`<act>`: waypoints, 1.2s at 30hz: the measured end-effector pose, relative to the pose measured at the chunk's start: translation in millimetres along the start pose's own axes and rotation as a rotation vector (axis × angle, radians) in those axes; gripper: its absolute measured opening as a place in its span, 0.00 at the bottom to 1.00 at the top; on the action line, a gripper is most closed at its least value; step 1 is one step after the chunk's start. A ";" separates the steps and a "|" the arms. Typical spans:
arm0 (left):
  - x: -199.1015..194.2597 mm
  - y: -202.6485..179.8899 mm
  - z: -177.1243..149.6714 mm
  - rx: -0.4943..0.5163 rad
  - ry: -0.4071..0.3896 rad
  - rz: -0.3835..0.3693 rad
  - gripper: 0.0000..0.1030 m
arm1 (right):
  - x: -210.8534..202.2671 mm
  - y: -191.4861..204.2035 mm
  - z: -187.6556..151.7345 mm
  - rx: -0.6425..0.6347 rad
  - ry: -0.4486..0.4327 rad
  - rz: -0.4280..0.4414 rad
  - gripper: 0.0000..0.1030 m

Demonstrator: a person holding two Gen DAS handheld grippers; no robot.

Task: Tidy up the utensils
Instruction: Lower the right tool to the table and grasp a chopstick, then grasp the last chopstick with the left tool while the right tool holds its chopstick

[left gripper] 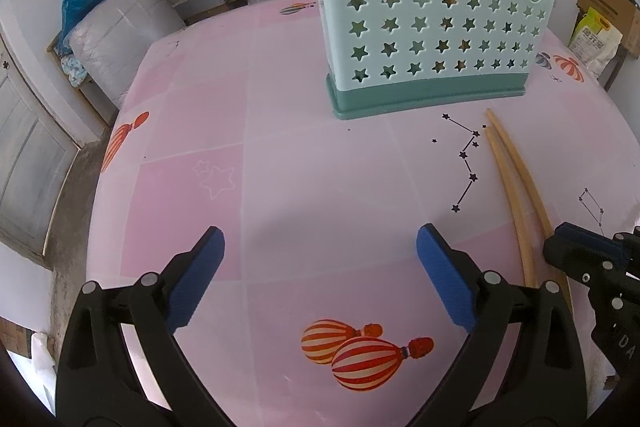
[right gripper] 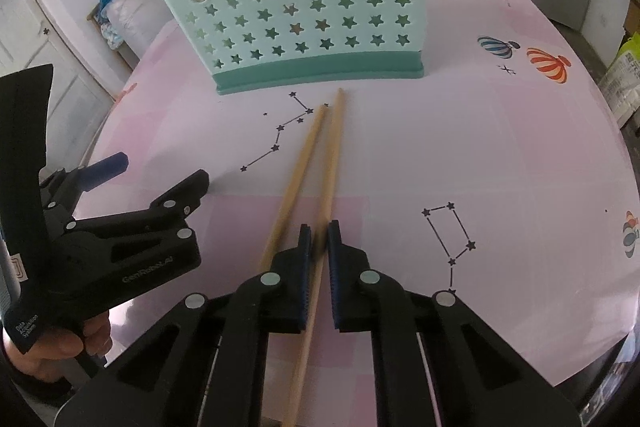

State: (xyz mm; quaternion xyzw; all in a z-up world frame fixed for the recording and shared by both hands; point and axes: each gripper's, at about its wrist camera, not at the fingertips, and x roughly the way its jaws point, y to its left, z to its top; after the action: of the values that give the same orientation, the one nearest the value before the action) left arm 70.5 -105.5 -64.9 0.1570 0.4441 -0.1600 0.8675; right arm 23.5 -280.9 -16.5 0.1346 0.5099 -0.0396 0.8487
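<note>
My biggest worry is a one-stick grab. The right tool [right gripper: 318,227] has its blue pads nearly together around just one of the two chopsticks [right gripper: 316,163], the one on the right as my right camera shows it; the other stick lies outside the left pad. A slim gap shows between stick and pads, so I judge the clamp light or not quite seated. If I lift like this, the thin, smooth stick could pivot or slide out, and its neighbour, which nearly touches it at the ends nearest the holder, could get nudged and roll across the desk [right gripper: 440,147].

The grip also sits low on the stick, far from the holder [right gripper: 304,27], so the long free end may droop and catch on the holder's base or star-holed wall as I carry it over.

Both chopsticks lie flat on the desk, pointing at the holder, their tips just short of its base. The left tool [left gripper: 320,247] hangs over bare desk on the holder's near side with its jaws wide apart, gripping nothing, chopsticks off to its right.
</note>
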 end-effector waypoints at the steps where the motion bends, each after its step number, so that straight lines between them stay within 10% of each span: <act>1: -0.1 -0.1 0.0 0.000 0.000 0.000 0.90 | 0.4 -0.5 -0.1 -0.001 -0.001 -0.004 0.08; 13: -0.3 1.7 0.7 0.005 0.001 -0.006 0.91 | -8.0 -31.6 -5.6 0.052 -0.018 -0.049 0.07; 20: -23.5 -0.5 8.0 -0.003 -0.075 -0.309 0.89 | -12.0 -44.7 -11.0 0.105 -0.031 -0.055 0.07; 25: -16.0 -30.6 12.1 0.082 -0.012 -0.431 0.48 | -17.2 -62.6 -16.3 0.151 -0.048 -0.050 0.07; 36: -4.8 -62.2 20.5 0.156 0.037 -0.346 0.05 | -19.6 -74.6 -23.2 0.189 -0.068 -0.010 0.07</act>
State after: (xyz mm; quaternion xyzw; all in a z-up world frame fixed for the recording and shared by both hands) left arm 56.6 -169.2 -57.6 0.1479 0.4664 -0.3380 0.8039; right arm -20.9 -347.7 -23.7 0.2101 0.4753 -0.0962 0.8489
